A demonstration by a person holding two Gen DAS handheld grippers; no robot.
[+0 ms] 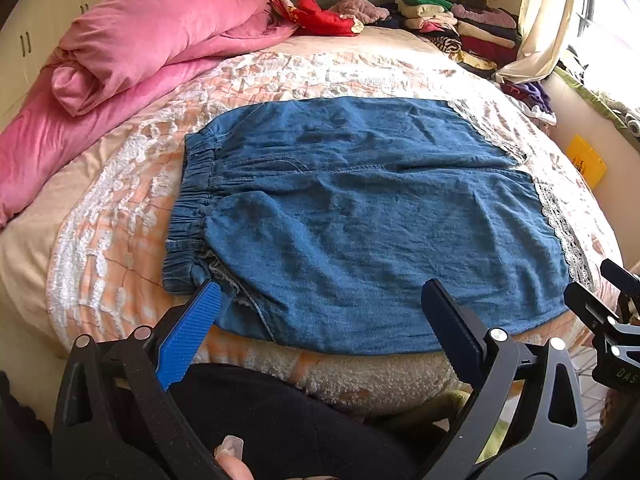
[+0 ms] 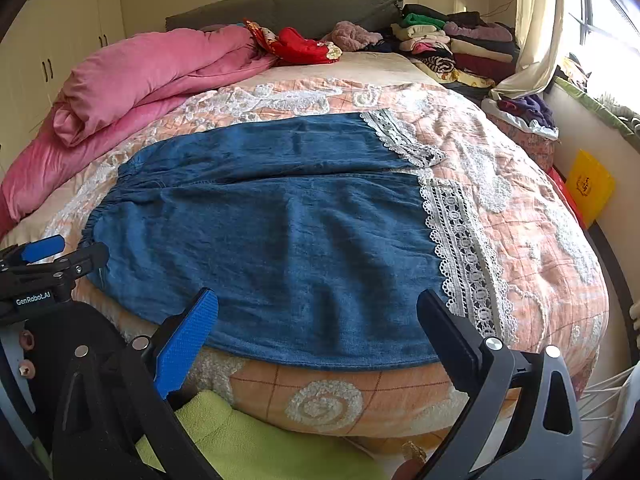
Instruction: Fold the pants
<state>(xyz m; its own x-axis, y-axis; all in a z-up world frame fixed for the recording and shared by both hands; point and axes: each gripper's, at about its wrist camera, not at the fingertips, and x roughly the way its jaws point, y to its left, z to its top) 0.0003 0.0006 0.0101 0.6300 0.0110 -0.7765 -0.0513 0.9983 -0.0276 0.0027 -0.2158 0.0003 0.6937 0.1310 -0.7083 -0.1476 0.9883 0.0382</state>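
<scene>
Blue denim pants (image 1: 352,208) with white lace leg hems (image 2: 460,248) lie spread flat across the bed, elastic waistband (image 1: 192,216) at the left, legs to the right. My left gripper (image 1: 324,304) is open and empty, hovering over the near edge of the pants by the waist end. My right gripper (image 2: 320,312) is open and empty over the near edge by the lace hem end. The right gripper also shows at the right edge of the left wrist view (image 1: 604,304), and the left gripper at the left edge of the right wrist view (image 2: 52,260).
The bed has a peach and white quilt (image 2: 520,208). A rolled pink duvet (image 1: 132,52) lies at the back left. A stack of folded clothes (image 1: 460,24) sits at the back right by the curtain (image 1: 544,20). A green cloth (image 2: 248,440) lies below the bed edge.
</scene>
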